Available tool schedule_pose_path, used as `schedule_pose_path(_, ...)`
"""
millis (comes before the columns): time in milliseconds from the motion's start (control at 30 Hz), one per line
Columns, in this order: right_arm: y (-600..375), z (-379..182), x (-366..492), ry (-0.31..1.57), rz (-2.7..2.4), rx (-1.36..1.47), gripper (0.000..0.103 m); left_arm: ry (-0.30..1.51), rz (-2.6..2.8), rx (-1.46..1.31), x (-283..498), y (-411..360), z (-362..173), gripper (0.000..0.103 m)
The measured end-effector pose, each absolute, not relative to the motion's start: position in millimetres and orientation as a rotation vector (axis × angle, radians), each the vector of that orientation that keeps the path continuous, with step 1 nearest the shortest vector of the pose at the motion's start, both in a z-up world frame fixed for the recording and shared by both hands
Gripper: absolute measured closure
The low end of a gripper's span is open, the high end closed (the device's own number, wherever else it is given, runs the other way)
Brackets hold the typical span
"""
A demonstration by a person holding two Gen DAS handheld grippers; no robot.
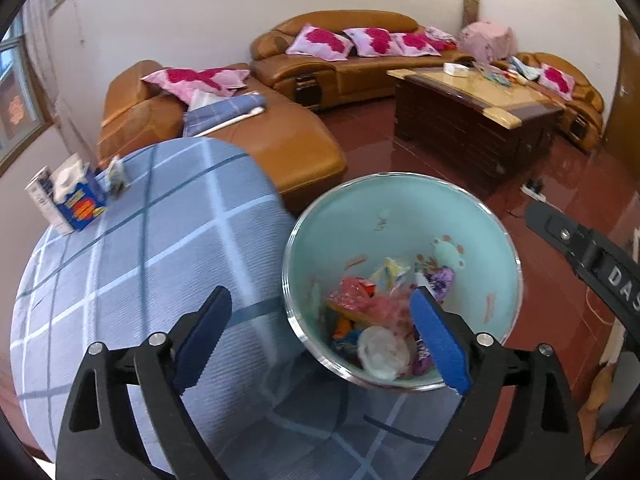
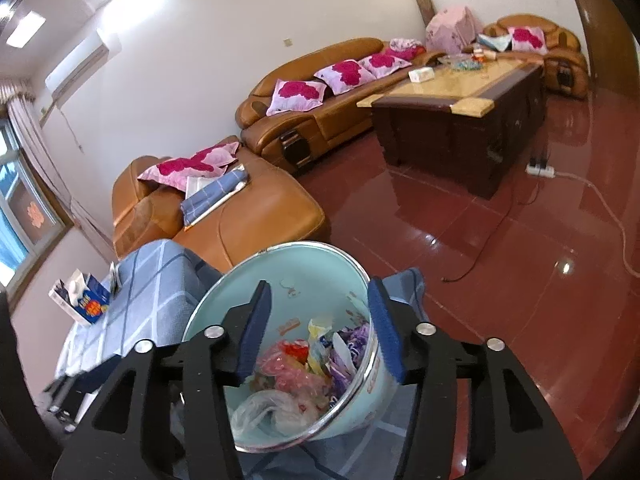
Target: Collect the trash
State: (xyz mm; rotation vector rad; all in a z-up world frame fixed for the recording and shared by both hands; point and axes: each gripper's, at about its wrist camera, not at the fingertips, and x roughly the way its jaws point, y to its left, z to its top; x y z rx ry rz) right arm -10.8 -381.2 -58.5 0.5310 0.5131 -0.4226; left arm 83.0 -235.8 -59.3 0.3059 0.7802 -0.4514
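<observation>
Hand-held gripper point(image 1: 320, 340), left, tilts down, jaws spread, above bin point(image 1: 460, 216).

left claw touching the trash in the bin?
Apart. Left wrist view: left claw stands open and empty, its blue pads above the teal bin, with the trash lying deeper on the bin's bottom.

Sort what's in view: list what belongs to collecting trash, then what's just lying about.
Belongs to the job:
- pale green round bin with shiny metal rim
- crumpled plastic wrappers and bags inside it
- left tool, open
- right tool, open

Just lying about:
- blue tissue box on the checked cloth
- pink flowered cushions
- dark wooden coffee table
- white power strip on the floor
</observation>
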Motion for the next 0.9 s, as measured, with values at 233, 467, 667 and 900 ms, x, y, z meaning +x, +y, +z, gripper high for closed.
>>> schedule_pose_path(233, -359, -57, -25, 0.536, -0.424, 0.489, 0.037, 0.776, -0.415, 0.289, 71, -207, -52, 0.013)
schedule_pose_path(467, -330, -38, -37, 0.524, -0.408, 0.426, 0.029, 0.755, -0.390, 0.264, 55, -177, -41, 0.007)
schedule_pose_path(667, -304, -19, -47, 0.483, -0.390, 0.379, 0.027, 0.728, -0.363, 0.233, 43, -146, -26, 0.007)
schedule_pose_path(900, -274, 12, -61, 0.389, -0.371, 0.309, 0.022, 0.661, -0.336, 0.186, 35, -120, -1, 0.006)
